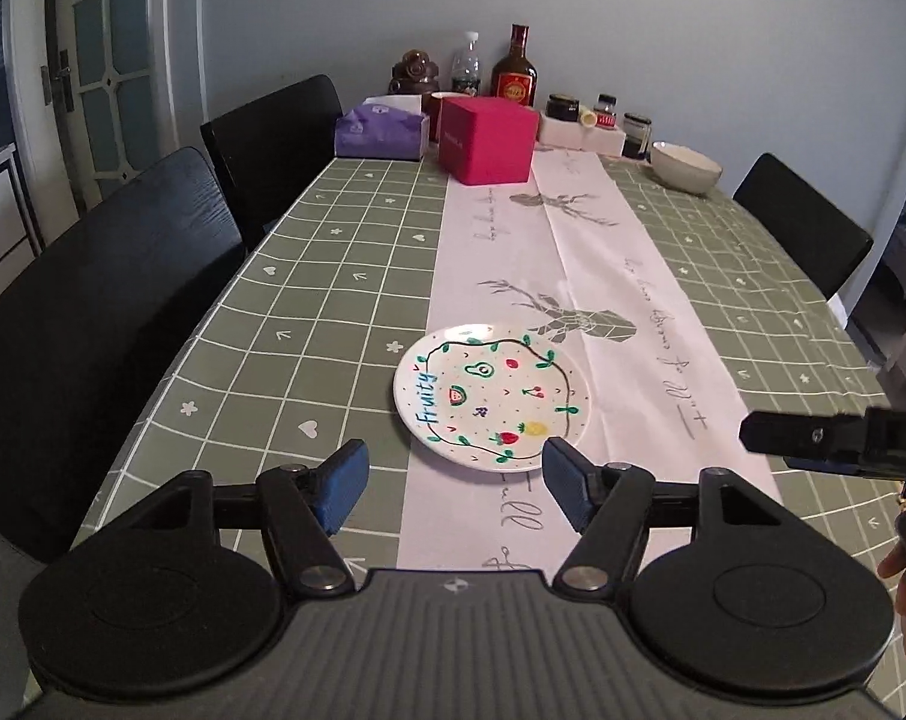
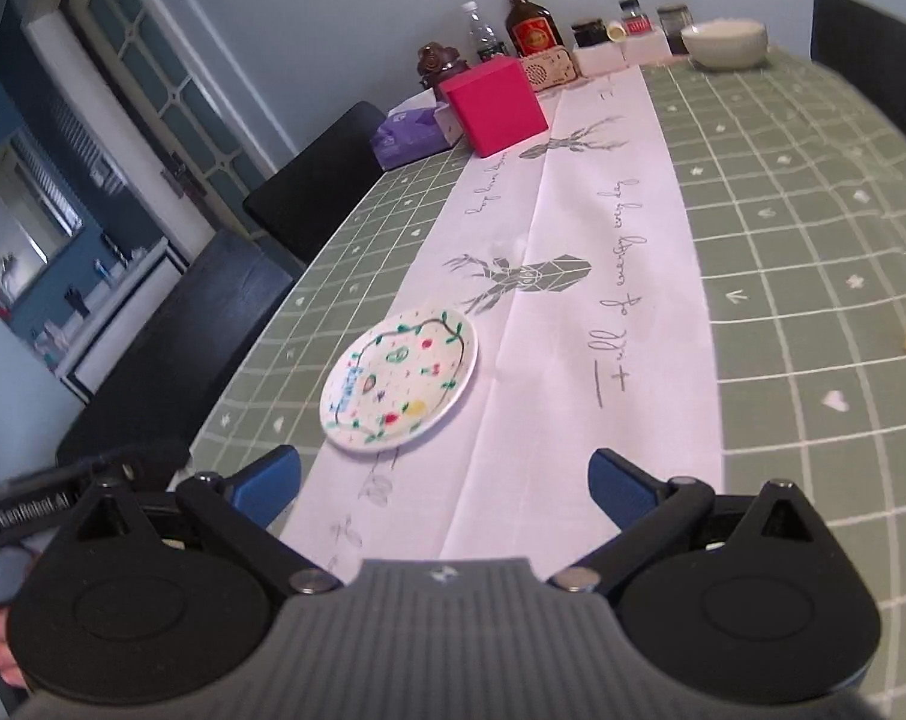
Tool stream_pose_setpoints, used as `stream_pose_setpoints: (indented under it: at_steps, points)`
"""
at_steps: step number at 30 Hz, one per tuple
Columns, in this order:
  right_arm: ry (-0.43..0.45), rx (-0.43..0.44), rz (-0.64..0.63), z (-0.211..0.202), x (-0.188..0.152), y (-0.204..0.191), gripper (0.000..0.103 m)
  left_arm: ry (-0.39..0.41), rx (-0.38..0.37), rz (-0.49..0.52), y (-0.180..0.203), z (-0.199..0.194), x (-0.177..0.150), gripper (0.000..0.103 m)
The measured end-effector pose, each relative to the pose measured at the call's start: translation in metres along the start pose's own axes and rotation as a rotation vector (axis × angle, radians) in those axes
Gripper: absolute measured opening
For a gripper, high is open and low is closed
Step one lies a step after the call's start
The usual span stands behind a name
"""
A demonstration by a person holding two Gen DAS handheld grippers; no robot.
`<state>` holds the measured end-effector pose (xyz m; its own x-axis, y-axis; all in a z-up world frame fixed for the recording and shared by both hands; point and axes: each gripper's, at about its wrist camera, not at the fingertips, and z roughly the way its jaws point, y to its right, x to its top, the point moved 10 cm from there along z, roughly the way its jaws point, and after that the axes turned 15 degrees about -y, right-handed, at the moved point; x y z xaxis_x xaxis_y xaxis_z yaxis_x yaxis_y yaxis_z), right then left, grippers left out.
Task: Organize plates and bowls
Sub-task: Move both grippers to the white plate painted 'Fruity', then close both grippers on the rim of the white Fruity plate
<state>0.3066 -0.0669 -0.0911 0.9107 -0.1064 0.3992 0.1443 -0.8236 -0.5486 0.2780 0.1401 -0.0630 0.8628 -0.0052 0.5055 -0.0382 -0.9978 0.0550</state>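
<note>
Mostly worktop [image 1: 333, 252] w/ green grid cloth & pale runner [image 1: 549, 276] down the middle. Pink box [image 1: 489, 138] sits near far edge on the runner, purple tissue pack [image 1: 381, 129] just left of it. Fruit-print plate [image 1: 492, 396] lies flat near the near edge, half on runner, half on cloth. Cream bowl [image 1: 687, 167] at far right corner, well apart from plate. Left tongs [image 1: 453, 480] spread, empty, just short of plate rim. Right tongs [image 2: 444, 483] spread, holding nothing, plate ahead-left.
</note>
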Motion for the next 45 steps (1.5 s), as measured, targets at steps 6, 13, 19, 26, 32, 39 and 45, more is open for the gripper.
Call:
stream_pose_setpoints:
  at_steps: [6,13,19,26,32,39,45]
  points:
    - [-0.027,0.138,0.134,0.056,0.033,0.012,0.098,-0.067,-0.065,-0.034,-0.007,0.048,0.015,0.078]
    - [-0.066,0.241,0.209,0.099,0.055,0.023,0.072,-0.081,-0.016,-0.056,-0.024,0.070,0.011,0.077]
    - [-0.087,0.332,0.233,0.113,0.075,0.037,0.072,-0.049,0.025,-0.045,-0.018,0.074,0.011,0.077]
    - [-0.185,0.354,0.185,0.132,0.088,0.040,0.071,-0.153,0.053,-0.177,-0.029,0.121,0.017,0.074]
    - [-0.243,0.382,0.166,0.141,0.087,0.028,0.071,-0.102,0.075,-0.135,-0.019,0.134,0.029,0.075]
    - [-0.267,0.389,0.195,0.148,0.091,0.025,0.065,-0.044,-0.066,-0.250,-0.026,0.141,0.043,0.074]
    - [-0.270,0.390,0.215,0.150,0.090,0.027,0.060,0.008,-0.127,-0.239,-0.026,0.143,0.047,0.066]
